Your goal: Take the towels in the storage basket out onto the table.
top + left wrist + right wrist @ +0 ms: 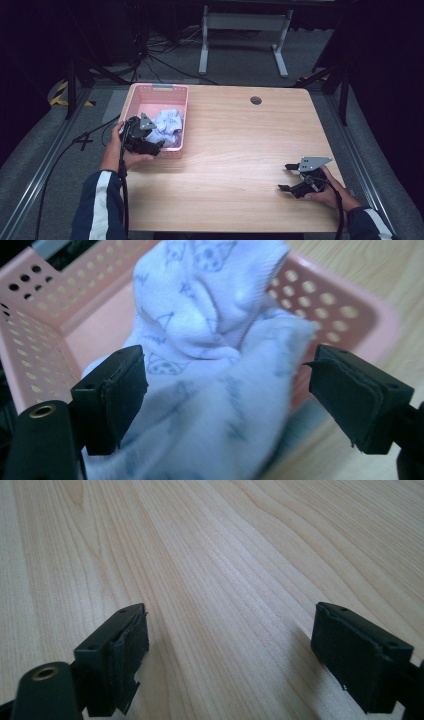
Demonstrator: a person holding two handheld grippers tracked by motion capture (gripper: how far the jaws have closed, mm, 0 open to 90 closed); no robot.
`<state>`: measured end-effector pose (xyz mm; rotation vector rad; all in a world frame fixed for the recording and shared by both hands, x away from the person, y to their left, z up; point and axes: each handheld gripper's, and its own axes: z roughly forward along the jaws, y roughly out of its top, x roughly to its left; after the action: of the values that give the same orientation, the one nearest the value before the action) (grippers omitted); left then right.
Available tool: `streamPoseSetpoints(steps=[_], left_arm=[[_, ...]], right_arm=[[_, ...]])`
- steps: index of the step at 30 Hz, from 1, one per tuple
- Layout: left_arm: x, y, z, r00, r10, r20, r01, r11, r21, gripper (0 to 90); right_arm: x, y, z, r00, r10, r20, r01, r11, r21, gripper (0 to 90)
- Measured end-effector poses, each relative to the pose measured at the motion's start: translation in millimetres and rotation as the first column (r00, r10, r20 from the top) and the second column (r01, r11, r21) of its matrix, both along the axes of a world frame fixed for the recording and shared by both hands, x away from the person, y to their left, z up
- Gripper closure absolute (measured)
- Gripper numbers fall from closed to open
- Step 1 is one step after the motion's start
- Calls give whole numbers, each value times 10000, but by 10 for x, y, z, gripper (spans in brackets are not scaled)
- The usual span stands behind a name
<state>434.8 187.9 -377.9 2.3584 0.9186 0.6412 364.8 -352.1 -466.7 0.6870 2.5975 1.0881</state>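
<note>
My left gripper point(150, 142) hangs over the near end of the pink basket point(159, 89), which stands at the table's point(240, 150) far left corner. Its jaws stand wide apart, one on each side of the white cloth point(210, 365) that lies bunched inside. I judge that this is the reach-in: the jaws frame the cloth but have not pinched it, and in the left gripper view the fabric fills the gap without my being able to tell whether either pad touches it. The next move, as I read it, is to sink a little lower so a thick fold sits between the pads, then close firmly and lift straight up, clear of the basket's near wall.

The cloth is a soft knit, white with a faint grey-blue printed pattern, crumpled into rounded humps and folds. It will sag and may slip if I catch only a thin edge. The basket is rigid plastic, rectangular, its walls pierced with rows of round holes.

My right gripper point(286, 177) rests near the table's near right corner, jaws open on nothing, just above bare wood. The table's top is pale, smooth laminate with long straight grain and rounded corners.
</note>
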Motion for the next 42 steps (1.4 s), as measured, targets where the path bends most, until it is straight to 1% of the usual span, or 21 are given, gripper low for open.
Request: streamPoseSetpoints(steps=[1, 2, 4, 8, 9, 10, 13, 14, 15, 18, 19, 23, 25, 26, 27, 31, 32, 34, 36, 40, 42], left_arm=[[154, -31, -48, 9993, 116, -355, -100, 9990, 446, 157], [154, -31, -48, 9993, 116, -355, -100, 9990, 446, 156], [366, -82, -104, 9966, 305, -771, -227, 9948, 996, 153], [538, -153, -150, 9928, 296, -1162, -152, 9923, 1225, 145], [647, -199, -190, 9873, 225, -1576, -6, 9904, 1379, 141], [647, -199, -190, 9873, 225, -1576, -6, 9904, 1379, 132], [824, -310, -305, 9745, 133, -2242, 232, 9870, 1593, 46], [824, -310, -305, 9745, 133, -2242, 232, 9870, 1593, 14], [892, -374, -378, 9605, 75, -2782, 485, 9798, 1939, 1], [953, -432, -426, 9512, 124, -3082, 566, 9752, 2139, 0], [980, -429, -445, 9440, 173, -3294, 561, 9757, 2119, 0], [1050, -390, -488, 9274, 332, -3726, 337, 9846, 1715, 0], [1081, -377, -522, 9141, 476, -4026, 88, 9905, 1369, 3], [1091, -366, -538, 9166, 511, -3966, -21, 9924, 1229, 5], [1099, -352, -528, 9122, 533, -4063, -87, 9938, 1108, 17], [1101, -320, -510, 9149, 500, -4007, -231, 9972, 717, 191], [1103, -309, -502, 9157, 420, -3997, -176, 9978, 645, 191], [1095, -298, -490, 9185, 419, -3931, -244, 9985, 494, 305], [1097, -290, -487, 9159, 405, -3994, -290, 9990, 348, 412], [1081, -300, -471, 9208, 634, -3848, -453, 9974, 558, 530], [1068, -310, -462, 9311, 571, -3603, -317, 9966, 761, 551]], right_arm=[[0, 0, -1, 10000, 2, 2, -2, 10000, 5, 150], [1, -1, -2, 10000, -1, 5, 1, 10000, 13, 151], [0, -2, -4, 10000, -9, 4, 8, 10000, 47, 150], [-2, -4, -7, 10000, -18, 10, 18, 10000, 81, 150], [-1, -7, -7, 10000, -12, 6, 12, 10000, 89, 150], [-1, -7, -7, 10000, -12, 6, 12, 10000, 89, 150], [-1, -9, -7, 10000, -1, -5, 1, 10000, 97, 149], [0, -9, -7, 10000, 5, -8, -5, 10000, 96, 149], [0, -10, -7, 10000, 8, -5, -8, 9999, 100, 148], [0, -10, -8, 10000, 9, -2, -9, 9999, 107, 148], [-1, -10, -8, 10000, 8, -6, -7, 9999, 115, 148], [-1, -10, -9, 10000, 10, -4, -10, 9999, 116, 147], [1, -10, -9, 10000, 19, -5, -19, 9999, 114, 147], [1, -11, -9, 10000, 26, -8, -26, 9999, 113, 147], [1, -9, -10, 10000, 27, -5, -27, 9999, 127, 147], [3, -9, -10, 10000, 38, -5, -38, 9999, 123, 147], [3, -9, -10, 10000, 38, -5, -38, 9999, 123, 147], [3, -10, -10, 10000, 38, -3, -38, 9999, 122, 147], [3, -10, -10, 10000, 39, -6, -39, 9999, 123, 147], [3, -9, -10, 10000, 35, -3, -35, 9999, 122, 146], [2, -9, -10, 10000, 34, -4, -34, 9999, 124, 146]])
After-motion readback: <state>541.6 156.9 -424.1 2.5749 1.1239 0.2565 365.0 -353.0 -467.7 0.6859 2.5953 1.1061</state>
